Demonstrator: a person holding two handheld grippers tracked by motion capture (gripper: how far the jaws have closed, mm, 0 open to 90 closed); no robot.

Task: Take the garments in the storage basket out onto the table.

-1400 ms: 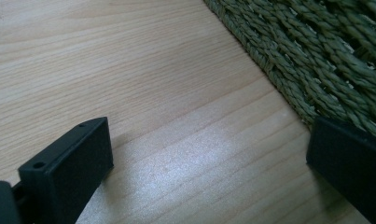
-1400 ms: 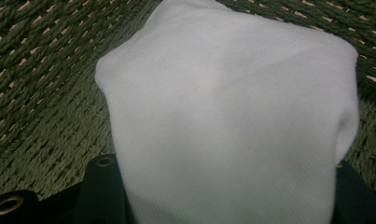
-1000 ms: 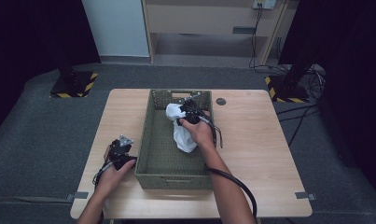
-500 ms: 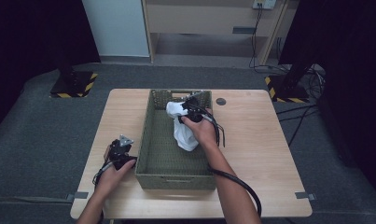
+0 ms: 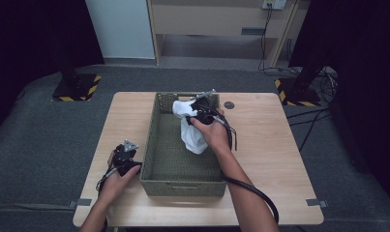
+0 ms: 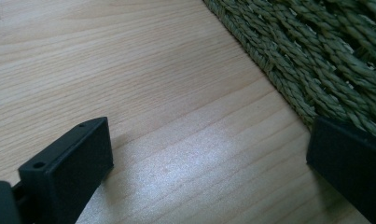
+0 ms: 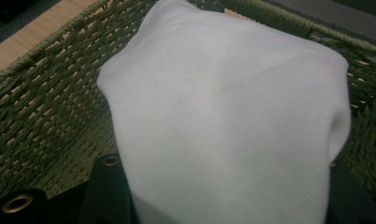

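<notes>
Both forearms are bare, with no sleeves in sight. Each hand carries a black hand-held gripper: the left hand-held gripper (image 5: 125,153) has a grey three-cornered plate on top and flat, blocky black jaws with small round holes. A thick black cable loops from the right hand-held gripper (image 5: 201,110).

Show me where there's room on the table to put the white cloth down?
Bare wood lies right of the green woven basket, past the small dark round spot. The left strip is narrower, with the left gripper there. The right gripper holds the white cloth.
</notes>
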